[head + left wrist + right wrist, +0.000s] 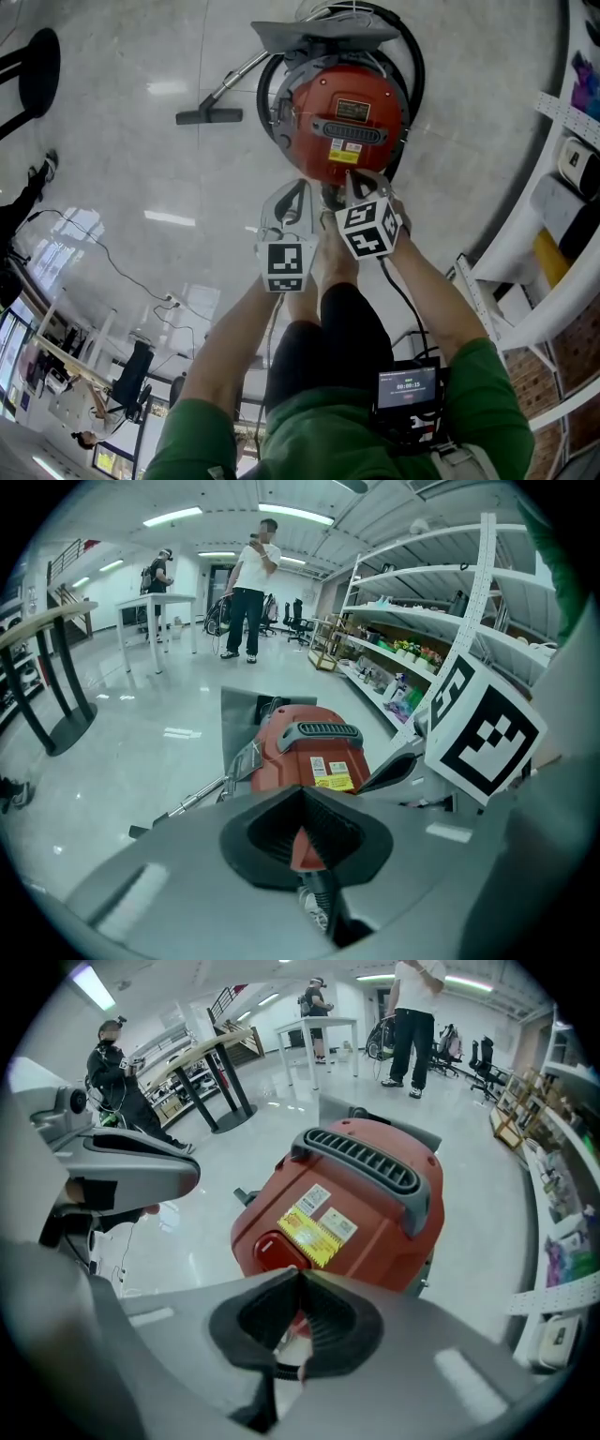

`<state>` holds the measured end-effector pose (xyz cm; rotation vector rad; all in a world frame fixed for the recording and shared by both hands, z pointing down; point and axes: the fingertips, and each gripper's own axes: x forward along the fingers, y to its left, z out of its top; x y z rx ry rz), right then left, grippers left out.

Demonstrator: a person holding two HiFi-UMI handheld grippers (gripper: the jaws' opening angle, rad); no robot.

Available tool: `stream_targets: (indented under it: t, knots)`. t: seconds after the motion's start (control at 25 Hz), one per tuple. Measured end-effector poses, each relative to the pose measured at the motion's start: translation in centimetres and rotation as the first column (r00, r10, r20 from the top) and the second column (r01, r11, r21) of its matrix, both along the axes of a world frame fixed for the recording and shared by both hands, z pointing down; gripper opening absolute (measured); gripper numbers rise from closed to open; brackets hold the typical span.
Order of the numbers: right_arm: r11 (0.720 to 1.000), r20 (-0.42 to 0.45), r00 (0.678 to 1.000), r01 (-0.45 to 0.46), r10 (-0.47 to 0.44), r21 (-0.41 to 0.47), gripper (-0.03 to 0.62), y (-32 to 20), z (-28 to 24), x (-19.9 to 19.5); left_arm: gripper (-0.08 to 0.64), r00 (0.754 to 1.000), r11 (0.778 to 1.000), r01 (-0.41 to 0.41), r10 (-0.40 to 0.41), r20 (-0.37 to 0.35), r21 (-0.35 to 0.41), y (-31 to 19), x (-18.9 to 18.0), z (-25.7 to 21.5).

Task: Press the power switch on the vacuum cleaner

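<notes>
The red vacuum cleaner (339,117) sits on the glossy grey floor (141,187) straight ahead of the person. Its long axis runs away from them, and the labelled end faces back toward the grippers. A black hose (413,70) loops round its far side. The wand ends in a floor nozzle (208,116) that points off to the person's left.

The power switch (274,1248) is a red rounded button just left of the yellow label (302,1232). It lies on that near end, just beyond the tips of the right gripper (298,1274) and uncovered. This gripper's jaws are pressed together with nothing between them.

The left gripper (302,794) hangs just beside it (a little further back from the vacuum). Its jaws are likewise closed and empty. White shelving (525,253) stands to the right.
</notes>
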<state>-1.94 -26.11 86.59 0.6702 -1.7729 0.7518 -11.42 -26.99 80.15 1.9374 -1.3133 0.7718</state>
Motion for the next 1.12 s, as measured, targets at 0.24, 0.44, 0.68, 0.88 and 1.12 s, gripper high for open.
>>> stream_targets:
  t: [0.24, 0.44, 0.68, 0.88, 1.12]
  knots:
    - [1.0, 0.016, 1.0, -0.003, 0.003, -0.011, 0.008, 0.1, 0.0, 0.0, 0.008, 1.0, 1.0, -0.002, 0.002, 0.005, 0.0, -0.1, 0.2, -0.2]
    - [0.999, 0.058, 0.997, -0.051, 0.052, -0.017, 0.008, -0.5, -0.7, 0.7, 0.008, 1.0, 1.0, -0.014, 0.014, 0.01, 0.01, -0.5, 0.1, -1.0]
    - [0.994, 0.124, 0.987, -0.109, 0.106, 0.02, 0.008, -1.5, -3.9, 2.2, 0.008, 0.999, 0.999, -0.032, 0.032, 0.015, 0.035, -0.9, 0.1, -3.1]
    - [0.983, 0.216, 0.965, -0.168, 0.149, 0.075, 0.008, -2.2, -8.9, 2.9, 0.008, 0.999, 0.995, -0.047, 0.045, 0.024, 0.086, -1.7, -0.1, -6.8]
    - [0.96, 0.275, 0.94, -0.246, 0.203, 0.134, 0.008, -1.4, -15.7, 5.2, 0.008, 0.999, 0.985, -0.051, 0.049, 0.021, 0.164, -1.1, -0.9, -13.0]
